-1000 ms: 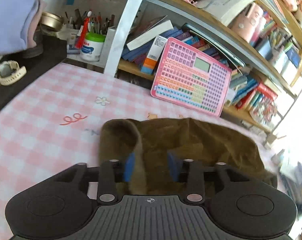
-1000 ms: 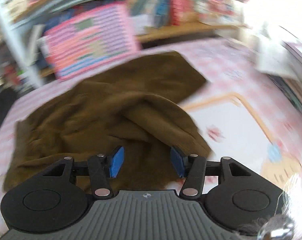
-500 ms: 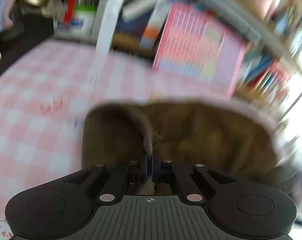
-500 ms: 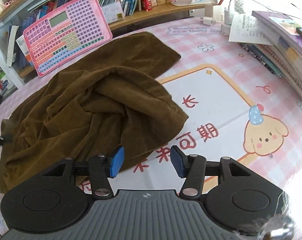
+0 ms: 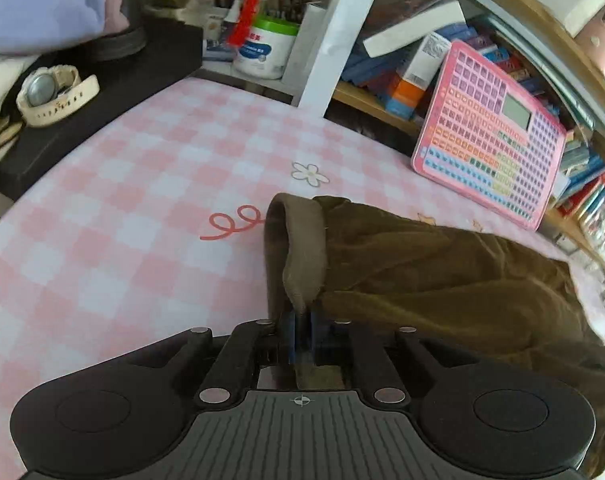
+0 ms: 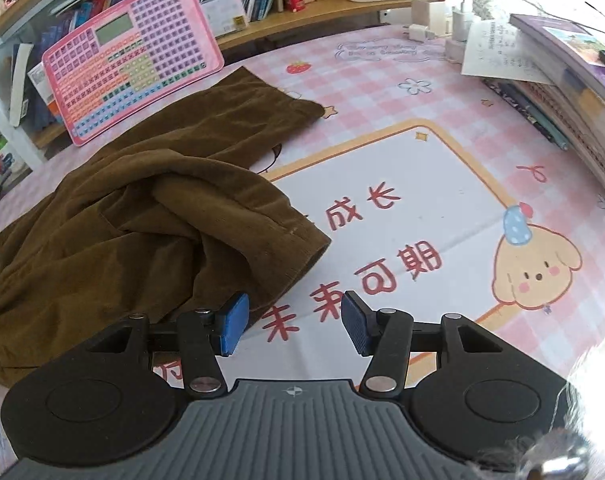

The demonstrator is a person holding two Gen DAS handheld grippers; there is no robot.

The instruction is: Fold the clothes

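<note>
A crumpled brown corduroy garment (image 6: 142, 208) lies on the pink checked table cover (image 5: 122, 220). In the left wrist view its ribbed band (image 5: 302, 248) loops up from the cloth and runs down between the blue pads of my left gripper (image 5: 301, 328). The pads still pinch that band, though the jaws are opening slightly. The rest of the garment (image 5: 422, 264) spreads to the right. My right gripper (image 6: 292, 326) stands open over the printed mat, nothing between its fingers. Its left pad (image 6: 233, 330) is just beside the garment's near hem.
A pink keypad toy (image 6: 130, 56) leans on the bookshelf behind the garment. A white watch (image 5: 50, 94) lies on a black box at far left, by a white jar (image 5: 266, 50) of pens. A stack of books (image 6: 574, 88) and chargers (image 6: 442, 20) line the right side.
My left gripper went from open to closed on the garment's band and moved forward and down. The right gripper stayed open and almost in place.
</note>
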